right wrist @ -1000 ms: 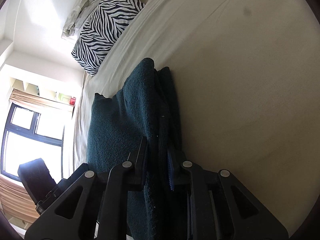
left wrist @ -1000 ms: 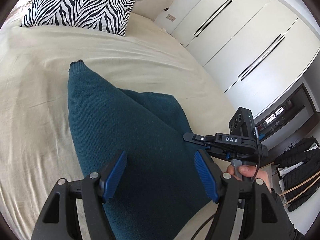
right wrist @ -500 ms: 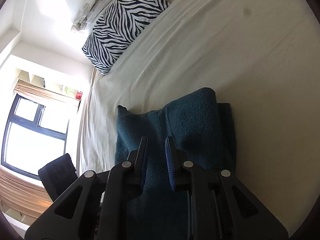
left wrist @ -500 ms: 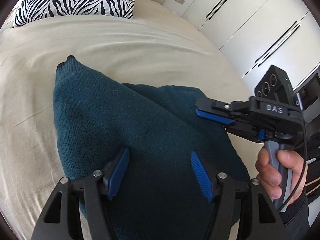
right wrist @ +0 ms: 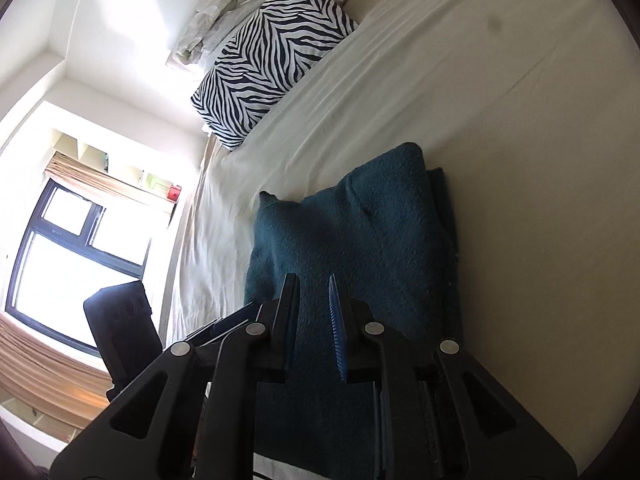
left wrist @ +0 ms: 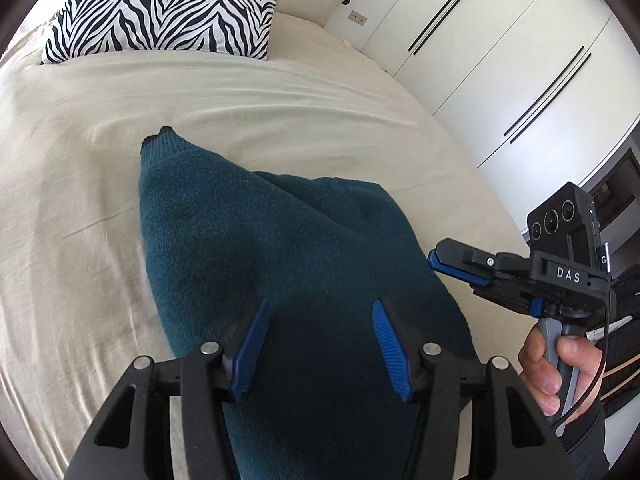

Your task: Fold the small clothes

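Observation:
A dark teal knitted garment [left wrist: 288, 264] lies folded on the beige bed sheet [left wrist: 80, 160]; it also shows in the right wrist view [right wrist: 360, 240]. My left gripper [left wrist: 318, 316] is open and empty, just above the garment's near part. My right gripper [right wrist: 312, 292] hovers over the garment, turned on its side, with a narrow gap between its jaws and nothing in them. In the left wrist view the right gripper [left wrist: 434, 258] is at the garment's right edge, apart from the cloth.
A zebra-striped pillow [left wrist: 160, 8] lies at the head of the bed, with crumpled white bedding [right wrist: 224, 12] behind it. White wardrobe doors [left wrist: 500, 60] stand right of the bed. A window [right wrist: 60, 260] and a black chair [right wrist: 120, 328] are on the other side.
My right gripper has let go of the garment's folded edge and drawn back to the right. The garment has settled flat. My left gripper stayed open above it.

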Demonstrator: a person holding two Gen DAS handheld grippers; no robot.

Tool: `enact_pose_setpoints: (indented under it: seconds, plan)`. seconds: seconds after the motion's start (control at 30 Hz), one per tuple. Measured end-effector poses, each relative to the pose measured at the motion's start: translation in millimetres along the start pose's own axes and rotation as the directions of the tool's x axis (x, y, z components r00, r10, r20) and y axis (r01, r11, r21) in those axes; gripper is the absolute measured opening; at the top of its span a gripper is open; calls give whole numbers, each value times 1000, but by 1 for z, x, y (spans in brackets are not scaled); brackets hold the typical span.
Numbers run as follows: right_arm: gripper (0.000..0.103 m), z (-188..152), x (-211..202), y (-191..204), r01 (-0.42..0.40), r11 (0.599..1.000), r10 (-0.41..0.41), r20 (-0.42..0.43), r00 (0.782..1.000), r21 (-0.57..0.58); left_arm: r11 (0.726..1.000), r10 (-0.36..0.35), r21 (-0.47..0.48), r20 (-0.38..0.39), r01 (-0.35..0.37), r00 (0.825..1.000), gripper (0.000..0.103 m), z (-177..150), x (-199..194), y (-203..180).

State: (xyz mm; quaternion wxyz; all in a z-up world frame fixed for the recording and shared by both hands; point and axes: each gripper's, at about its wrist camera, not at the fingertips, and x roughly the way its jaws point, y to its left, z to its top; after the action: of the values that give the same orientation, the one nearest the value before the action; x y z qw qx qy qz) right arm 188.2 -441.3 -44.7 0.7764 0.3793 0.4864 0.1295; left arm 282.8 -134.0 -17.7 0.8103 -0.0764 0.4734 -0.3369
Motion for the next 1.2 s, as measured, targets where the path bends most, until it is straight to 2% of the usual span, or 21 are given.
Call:
enact_pose_setpoints:
  seconds: [0.07, 0.17, 0.23, 0.27, 0.33, 0.4, 0.47, 0.53, 0.57, 0.6, 0.7, 0.77, 0.83, 0.9, 1.0, 1.07, 1.2]
  plan:
    - [15, -23, -8, 1, 0, 1000, 0, -21, 1000, -10, 999, 6, 35, 2, -6, 1000, 56, -15, -7, -9]
    - [15, -53, -7, -23, 60, 998, -58, -56, 997, 26, 996, 46, 80, -21, -45, 999, 56, -35, 4, -14]
    - [14, -71, -5, -48, 17, 997, -13, -49, 999, 74, 996, 36, 81, -21, -34, 999, 56, -40, 13, -10]
    - [14, -73, -4, -52, -6, 996, 9, -34, 999, 87, 994, 44, 101, -15, -42, 999, 56, -42, 15, -11]
    - [14, -77, -15, -52, -2, 994, 4, -17, 1000, 108, 992, 49, 121, -8, -48, 999, 56, -42, 14, -12]
    - [16, -79, -28, -44, 31, 996, -31, -1, 1000, 87, 997, 13, 80, 9, -13, 1000, 57, -40, 1, -9]
    - [28, -76, -44, -37, 39, 998, -41, 36, 999, 52, 1000, -18, 19, 60, 17, 998, 58, -39, -19, -4]
    - [77, -72, -61, -35, 39, 998, -43, 86, 995, 48, 1000, -9, -5, 104, 9, 995, 67, -37, -33, 2]
    - [79, -69, -70, -37, 59, 997, -64, 120, 991, 48, 1000, -4, -24, 118, 7, 993, 69, -36, -36, 7]
    - [79, -64, -74, -38, 68, 997, -74, 133, 988, 46, 999, -5, -51, 121, 11, 993, 69, -35, -37, 15]
    - [79, -48, -74, -54, 9, 996, -17, 94, 995, 90, 986, -21, -165, 63, 31, 998, 69, -34, -21, 45]
    - [78, -38, -60, -63, 4, 993, -7, 32, 999, 116, 967, -75, -246, -4, 72, 997, 69, -38, -4, 62]
    - [74, -29, -41, -74, 4, 989, -1, -19, 1000, 148, 946, -125, -304, -27, 111, 992, 69, -42, 6, 71]
    - [72, -22, -28, -81, -5, 986, 13, -46, 999, 166, 938, -150, -319, -26, 134, 988, 70, -39, 10, 72]
    - [61, -8, -4, -81, -19, 985, 34, -88, 996, 172, 929, -165, -342, -48, 139, 985, 73, -28, 19, 73]
    - [50, -1, 10, -78, 0, 987, 20, -126, 992, 162, 930, -162, -345, -79, 126, 984, 72, -19, 27, 73]
    - [37, 7, 36, -70, 60, 991, -36, -198, 979, 118, 942, -119, -327, -128, 71, 985, 67, -6, 35, 66]
